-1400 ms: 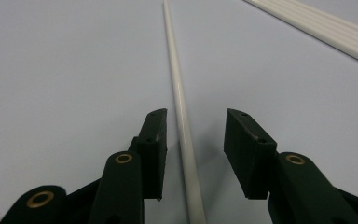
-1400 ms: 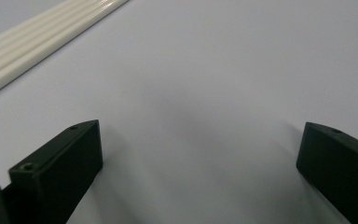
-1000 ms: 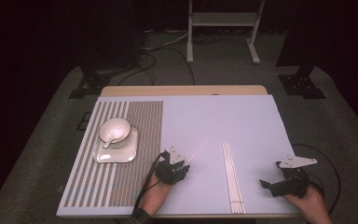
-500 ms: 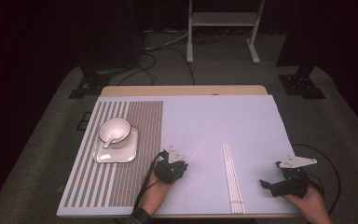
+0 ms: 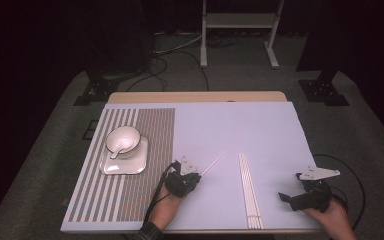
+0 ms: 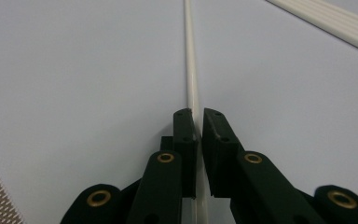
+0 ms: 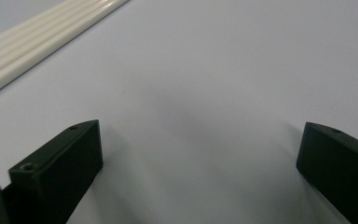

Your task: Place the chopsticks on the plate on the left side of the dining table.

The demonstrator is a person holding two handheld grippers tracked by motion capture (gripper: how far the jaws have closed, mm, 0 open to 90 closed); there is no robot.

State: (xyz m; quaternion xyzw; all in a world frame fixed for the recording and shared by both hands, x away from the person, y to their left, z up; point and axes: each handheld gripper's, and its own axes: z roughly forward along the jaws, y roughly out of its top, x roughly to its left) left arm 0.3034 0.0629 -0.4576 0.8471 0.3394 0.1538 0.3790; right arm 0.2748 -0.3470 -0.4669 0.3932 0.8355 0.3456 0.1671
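Clearly the left gripper (image 6: pixel 198 122) has its jaws pinched narrow on a single cream chopstick (image 6: pixel 189 56), which runs straight out ahead of the jaw tips along the gripper's own line of sight; seen from the high view, that stick (image 5: pixel 213 163) slants away and to the right over the pale blue mat (image 5: pixel 240 125), just beside the bundle of loose chopsticks (image 5: pixel 249 190) that lies lengthwise near the front edge. The right gripper (image 5: pixel 305 196) rests well to the right of that bundle with its jaws spread wide and nothing between them, the bundle (image 7: pixel 37 39) crossing the upper left corner of its own view. Off on the striped placemat (image 5: pixel 130 165) sit a white square plate (image 5: pixel 126 162) and a white bowl (image 5: pixel 122 139) with a spoon in it. Any placing beside the plate would, I judge, fall to the left hand, which is nearer and already holds the stick by its near end. No label or writing can be read anywhere.
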